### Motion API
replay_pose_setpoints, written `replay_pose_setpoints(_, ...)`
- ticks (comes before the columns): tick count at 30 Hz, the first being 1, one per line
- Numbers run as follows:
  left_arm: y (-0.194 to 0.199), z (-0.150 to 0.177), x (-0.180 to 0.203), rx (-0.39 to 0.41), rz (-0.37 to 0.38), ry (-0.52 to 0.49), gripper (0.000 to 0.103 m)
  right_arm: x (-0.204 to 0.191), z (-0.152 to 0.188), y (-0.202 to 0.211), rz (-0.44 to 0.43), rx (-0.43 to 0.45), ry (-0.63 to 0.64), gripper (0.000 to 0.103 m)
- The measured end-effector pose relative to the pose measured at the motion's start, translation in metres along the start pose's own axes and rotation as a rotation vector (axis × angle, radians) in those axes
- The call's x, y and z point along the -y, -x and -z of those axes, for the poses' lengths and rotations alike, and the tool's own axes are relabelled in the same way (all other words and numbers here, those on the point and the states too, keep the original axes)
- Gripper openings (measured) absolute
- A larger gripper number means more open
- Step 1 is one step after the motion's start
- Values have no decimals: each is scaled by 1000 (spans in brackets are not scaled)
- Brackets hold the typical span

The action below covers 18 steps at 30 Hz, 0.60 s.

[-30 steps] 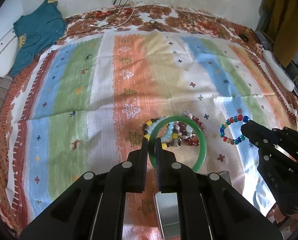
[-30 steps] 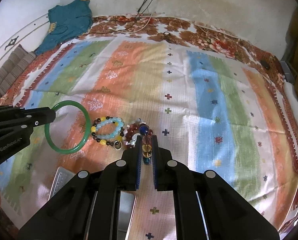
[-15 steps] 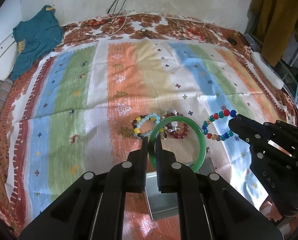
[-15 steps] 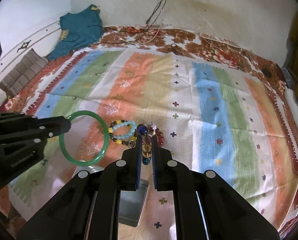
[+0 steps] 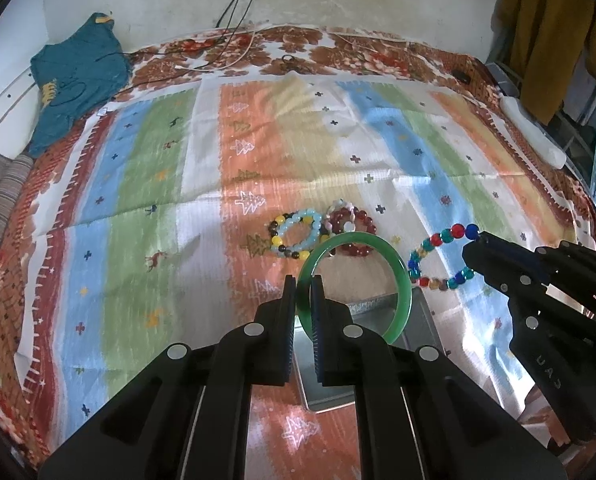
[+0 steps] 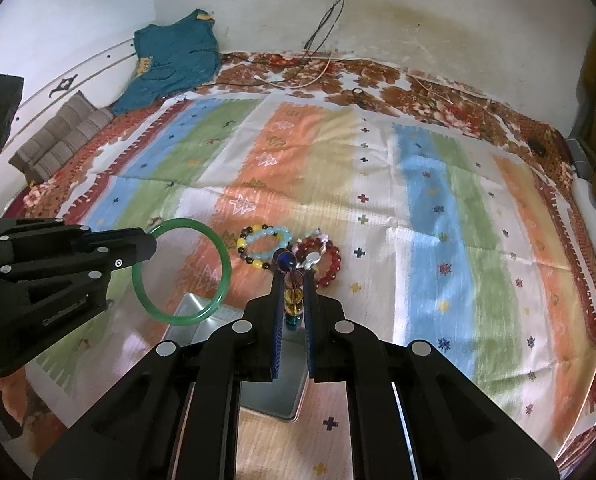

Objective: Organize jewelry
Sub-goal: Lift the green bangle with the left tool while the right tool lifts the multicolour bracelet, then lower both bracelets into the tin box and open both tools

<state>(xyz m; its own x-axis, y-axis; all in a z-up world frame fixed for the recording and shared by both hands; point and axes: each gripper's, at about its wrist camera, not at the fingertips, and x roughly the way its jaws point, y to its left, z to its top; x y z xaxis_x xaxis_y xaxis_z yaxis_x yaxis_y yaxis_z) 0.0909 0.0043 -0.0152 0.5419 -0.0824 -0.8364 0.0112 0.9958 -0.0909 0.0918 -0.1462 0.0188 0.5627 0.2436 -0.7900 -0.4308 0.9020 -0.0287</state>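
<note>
Left gripper (image 5: 304, 294) clamped on green bangle (image 5: 402, 280), held above metal tin (image 5: 418, 312). Right gripper (image 6: 292, 280) pinched on multicolor bead bracelet (image 5: 438, 258); its full loop shows only in left view. 2 bracelets, pale-blue (image 6: 264, 248) and dark-red (image 6: 330, 262), lie touching on striped cloth (image 6: 430, 208).

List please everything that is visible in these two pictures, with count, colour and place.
green bangle: 1, green, held in the air above the tin.
multicolour bead bracelet: 1, red, blue, teal and amber, held in the air by the right tongs.
bead bracelets: 2, one pale blue with yellow and dark beads, one dark red; lying side by side on the cloth.
metal tin: 1, silver, on the cloth under the tongs.
striped cloth: 1, orange, green, blue, white; covers the bed.
teal shirt: 1, far left corner.
cables: several, by the wall.
left tongs: 1, black, shut on the bangle.
right tongs: 1, black, shut on the beads.
</note>
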Motion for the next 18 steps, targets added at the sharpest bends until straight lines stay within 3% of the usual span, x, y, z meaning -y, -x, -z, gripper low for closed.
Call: replay_pose_setpoints(18, 2, 22, 8, -27, -15, -19, 7, -8, 21, 10, -13, -19, 0, 10)
